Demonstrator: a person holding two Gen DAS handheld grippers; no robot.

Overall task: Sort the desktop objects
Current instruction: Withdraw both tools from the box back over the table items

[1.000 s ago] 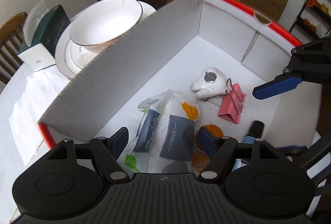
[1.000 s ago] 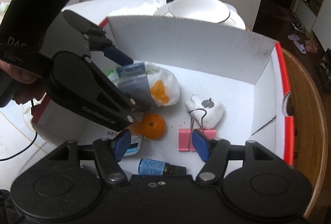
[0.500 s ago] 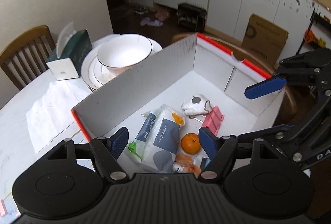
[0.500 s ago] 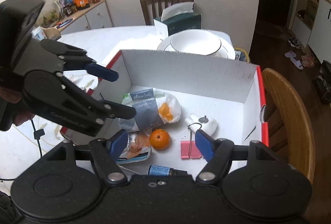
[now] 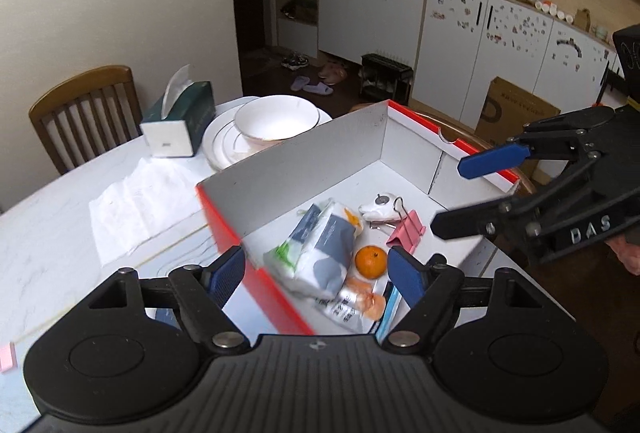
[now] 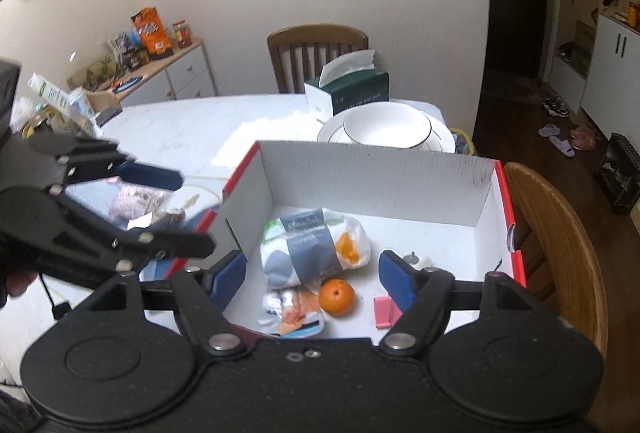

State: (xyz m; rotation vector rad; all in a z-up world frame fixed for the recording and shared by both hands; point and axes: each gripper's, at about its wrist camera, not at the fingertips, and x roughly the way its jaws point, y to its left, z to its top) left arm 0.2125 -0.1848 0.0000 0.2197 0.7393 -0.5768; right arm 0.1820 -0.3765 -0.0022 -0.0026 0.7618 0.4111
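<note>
From the left wrist view, the left gripper (image 5: 316, 275) hangs above the near red edge of the box (image 5: 304, 169), its fingers (image 5: 404, 279) spreading wider with nothing between them; inside the box lie a tissue pack (image 5: 316, 253), an orange (image 5: 371, 261), a crumpled packet (image 5: 352, 307), a pink binder clip (image 5: 406, 231) and a small white piece (image 5: 378, 209). The right gripper (image 5: 464, 193) reaches in from the right, marked "DAS" on its frame, and it too holds nothing. A tissue box (image 5: 180, 121) and a bowl (image 5: 276, 121) on plates stand on the surface (image 5: 52, 233) beyond. From the right wrist view, the right gripper (image 6: 310, 277) has its fingers (image 6: 392, 283) parting, empty, over the same box (image 6: 372, 177); the tissue pack (image 6: 308, 249) reads "PAPER", the orange (image 6: 337, 297) touches it. The left gripper (image 6: 188, 211) is off to the left, outside the box wall. The two tools sit close enough that I judge a careless next reach could knock them together or clip the thin cardboard wall and shove the box. The round orange might also roll if nudged.
</note>
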